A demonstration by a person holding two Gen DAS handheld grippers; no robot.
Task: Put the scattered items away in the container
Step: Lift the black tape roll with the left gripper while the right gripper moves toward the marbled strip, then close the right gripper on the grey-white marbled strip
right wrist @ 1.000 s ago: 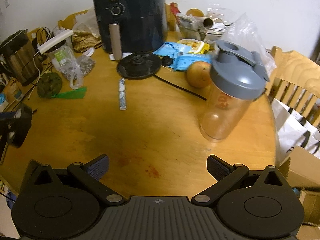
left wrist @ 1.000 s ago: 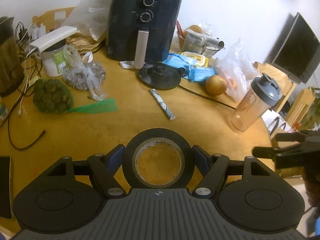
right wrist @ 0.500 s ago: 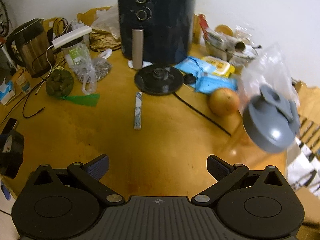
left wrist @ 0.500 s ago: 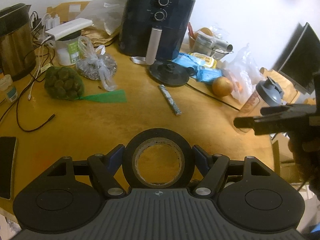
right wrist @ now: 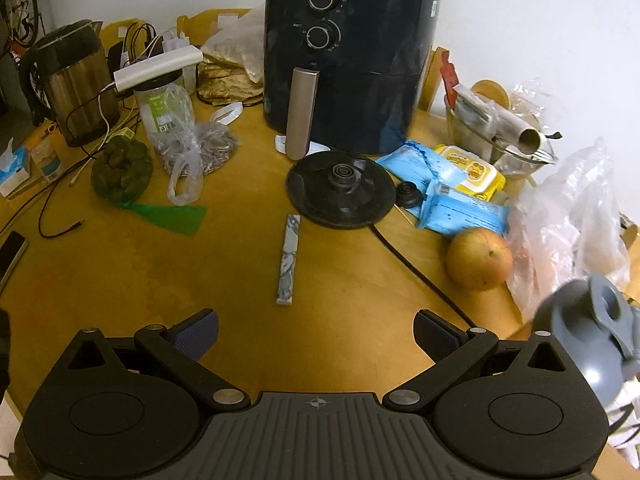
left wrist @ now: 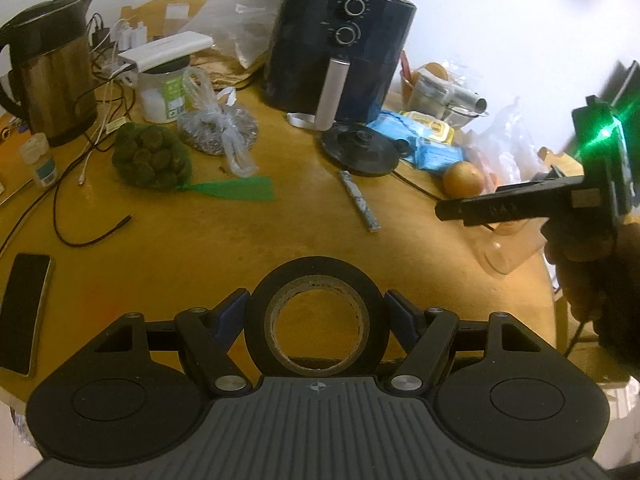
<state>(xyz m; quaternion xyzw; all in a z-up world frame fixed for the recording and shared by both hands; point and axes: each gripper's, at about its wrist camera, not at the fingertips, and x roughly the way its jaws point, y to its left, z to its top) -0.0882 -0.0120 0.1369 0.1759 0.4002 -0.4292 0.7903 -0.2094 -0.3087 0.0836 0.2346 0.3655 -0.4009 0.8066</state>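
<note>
A roll of black tape [left wrist: 318,285] sits upright between the blue pads of my left gripper [left wrist: 318,314], which is shut on it above the wooden table [left wrist: 180,248]. My right gripper [right wrist: 316,330] is open with nothing between its fingers, held over the table's near edge. Ahead of it lies a blue-and-white marbled stick [right wrist: 289,258], also seen as the marbled stick [left wrist: 359,200] in the left wrist view. The right gripper's body [left wrist: 520,204] and the hand holding it show at the right of the left wrist view. No container for the items is plainly visible.
A dark air fryer [right wrist: 348,60], black kettle base [right wrist: 340,192] with cord, steel kettle [right wrist: 76,84], green net bag [right wrist: 120,172], plastic bags, blue wipes packs [right wrist: 460,208], an orange fruit [right wrist: 478,258], a grey-lidded shaker bottle [right wrist: 592,344] and a phone [left wrist: 24,308] crowd the table.
The right gripper has swung left across the table, so the shaker bottle slid to the right edge of its view. The left gripper rolled slightly, still holding the tape.
</note>
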